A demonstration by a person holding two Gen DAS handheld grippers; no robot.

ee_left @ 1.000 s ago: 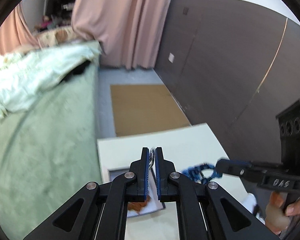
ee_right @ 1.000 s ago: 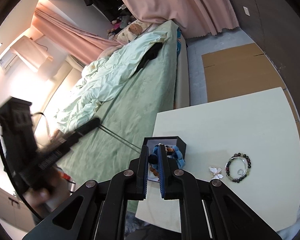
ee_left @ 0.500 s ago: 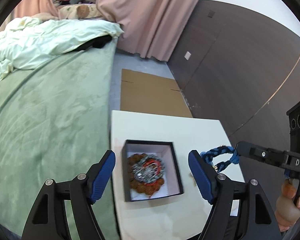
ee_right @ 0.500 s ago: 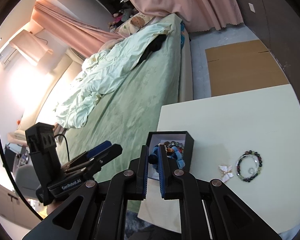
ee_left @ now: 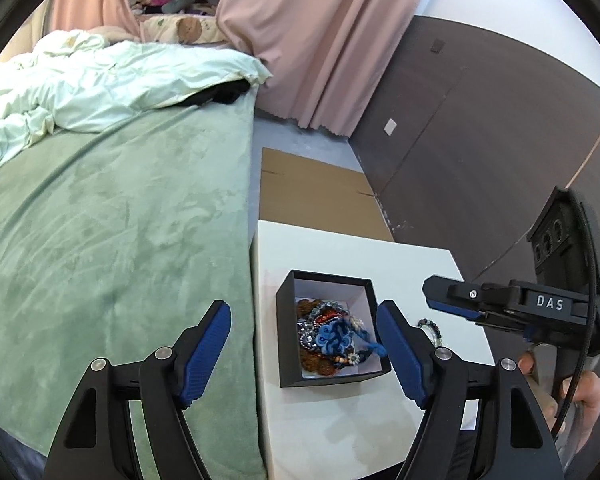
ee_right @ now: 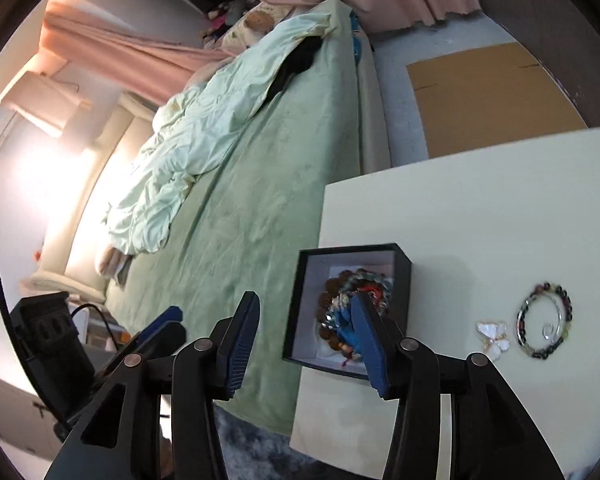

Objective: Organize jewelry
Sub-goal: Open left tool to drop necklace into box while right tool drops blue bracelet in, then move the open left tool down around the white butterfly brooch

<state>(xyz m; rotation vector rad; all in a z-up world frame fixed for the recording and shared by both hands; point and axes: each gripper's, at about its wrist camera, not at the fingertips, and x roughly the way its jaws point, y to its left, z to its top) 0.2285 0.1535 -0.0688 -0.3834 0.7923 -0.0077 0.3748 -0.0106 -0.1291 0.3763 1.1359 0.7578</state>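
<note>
A black jewelry box [ee_left: 286, 340] with a white lining stands near the left edge of the white table [ee_left: 340, 420]. Inside lies a pile of jewelry with a blue knotted cord bracelet [ee_left: 336, 336] on top. The box also shows in the right wrist view [ee_right: 300, 300], with the blue bracelet [ee_right: 346, 330] partly behind my finger. My left gripper [ee_left: 305, 354] is open and empty above the box. My right gripper [ee_right: 306, 344] is open and empty above the box's left side. A dark beaded bracelet [ee_right: 544, 326] and a white butterfly piece [ee_right: 493, 336] lie on the table to the right.
A green bed [ee_left: 112, 240] with a pale duvet [ee_left: 100, 80] runs along the table's left edge. Flat cardboard [ee_left: 316, 196] lies on the floor beyond the table. A dark panelled wall [ee_left: 480, 140] stands at the right. My right gripper body [ee_left: 512, 304] is beside the box.
My right gripper has opened and the blue bracelet now lies in the box. My left gripper, shut on a chain a second ago, opened and dropped it into the box.
</note>
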